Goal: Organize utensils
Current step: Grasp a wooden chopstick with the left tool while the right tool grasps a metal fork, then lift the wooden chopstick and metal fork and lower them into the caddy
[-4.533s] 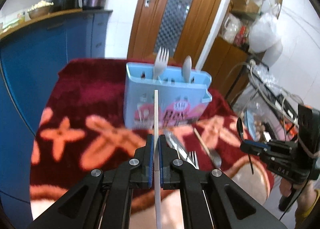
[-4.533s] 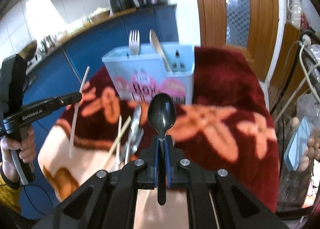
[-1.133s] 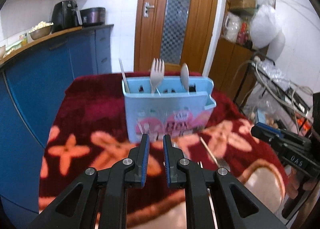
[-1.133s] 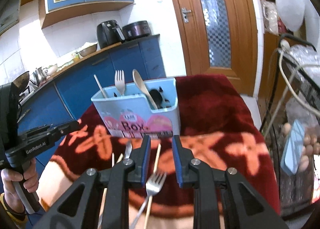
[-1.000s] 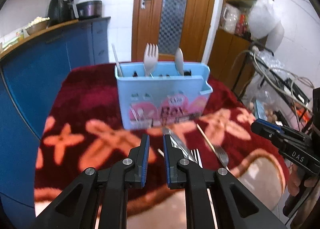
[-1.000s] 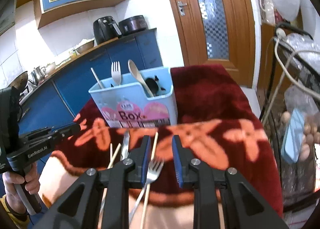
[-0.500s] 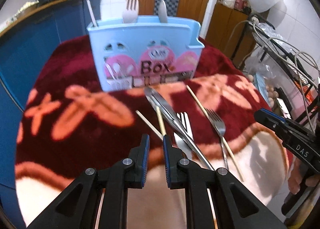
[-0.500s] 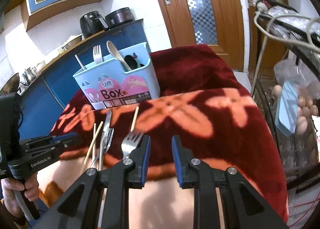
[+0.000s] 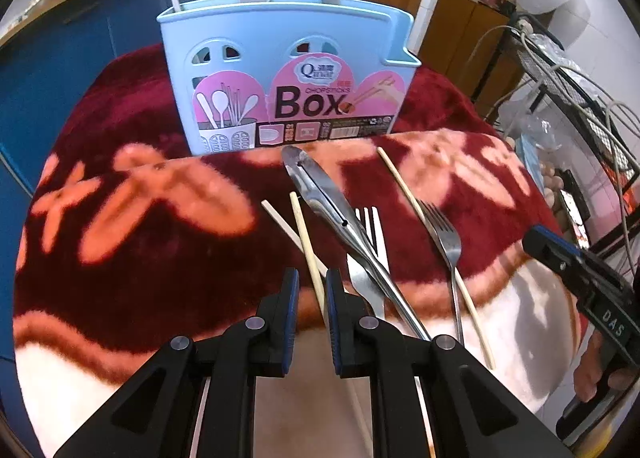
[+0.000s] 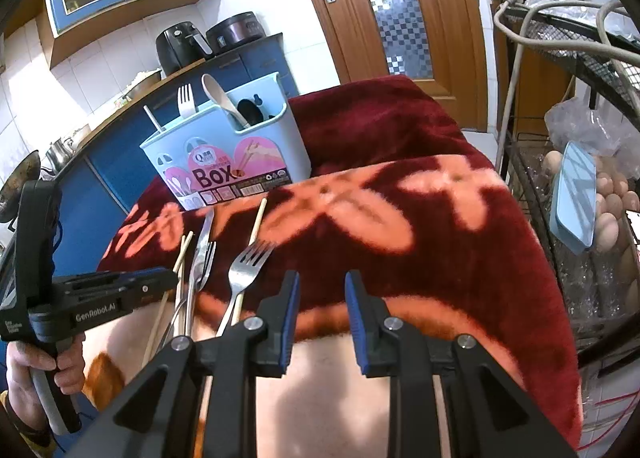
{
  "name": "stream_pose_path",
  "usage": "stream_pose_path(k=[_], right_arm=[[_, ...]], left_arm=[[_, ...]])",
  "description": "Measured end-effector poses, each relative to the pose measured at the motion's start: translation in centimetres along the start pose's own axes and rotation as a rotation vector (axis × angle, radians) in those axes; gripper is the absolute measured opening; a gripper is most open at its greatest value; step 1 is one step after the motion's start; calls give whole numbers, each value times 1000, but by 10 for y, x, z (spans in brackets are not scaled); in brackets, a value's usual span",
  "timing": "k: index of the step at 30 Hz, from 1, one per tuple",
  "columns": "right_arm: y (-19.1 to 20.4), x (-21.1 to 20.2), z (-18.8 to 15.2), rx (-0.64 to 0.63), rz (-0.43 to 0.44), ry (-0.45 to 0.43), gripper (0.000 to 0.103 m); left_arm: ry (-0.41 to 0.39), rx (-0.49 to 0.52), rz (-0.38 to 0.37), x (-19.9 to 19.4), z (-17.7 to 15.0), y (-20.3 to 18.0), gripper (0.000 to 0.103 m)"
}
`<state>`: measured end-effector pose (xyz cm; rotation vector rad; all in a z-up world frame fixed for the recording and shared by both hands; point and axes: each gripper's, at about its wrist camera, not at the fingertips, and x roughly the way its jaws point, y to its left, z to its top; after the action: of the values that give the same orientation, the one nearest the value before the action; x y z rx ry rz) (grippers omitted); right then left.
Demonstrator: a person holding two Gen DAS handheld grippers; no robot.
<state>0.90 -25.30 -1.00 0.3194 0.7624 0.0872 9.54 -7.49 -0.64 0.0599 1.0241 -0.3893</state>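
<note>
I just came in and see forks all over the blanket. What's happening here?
A person is tidying utensils into the blue chopsticks box using two handheld grippers. A white fork, a spoon and a chopstick already stand in it. Both grippers are empty now: the left gripper is lowered over a wooden chopstick, and the right gripper is open beside a metal fork. Tongs also lie on the blanket.
</note>
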Motion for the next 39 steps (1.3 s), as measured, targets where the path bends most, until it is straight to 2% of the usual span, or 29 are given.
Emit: stream_pose_path(k=[6, 9, 14, 20, 27, 30, 36, 39], right_arm=[[1, 4, 1, 3, 16, 21, 26], [4, 6, 1, -2, 19, 32, 26], [10, 12, 4, -1, 46, 71, 26], [18, 27, 7, 17, 96, 141, 26], [24, 47, 12, 71, 177, 231, 26], [24, 56, 16, 91, 174, 249, 26], [18, 72, 27, 168, 230, 280, 28], [16, 74, 31, 182, 234, 274, 18]], left_arm=[[7, -78, -55, 1, -2, 17, 9], [-12, -86, -47, -3, -3, 21, 4], [-58, -102, -18, -13, -3, 35, 4], [-67, -142, -21, -18, -5, 55, 4], [-101, -172, -65, -25, -8, 69, 4], [-121, -169, -83, -30, -8, 70, 4], [-149, -164, -105, -37, -8, 72, 4], [-163, -173, -118, -41, -8, 74, 4]])
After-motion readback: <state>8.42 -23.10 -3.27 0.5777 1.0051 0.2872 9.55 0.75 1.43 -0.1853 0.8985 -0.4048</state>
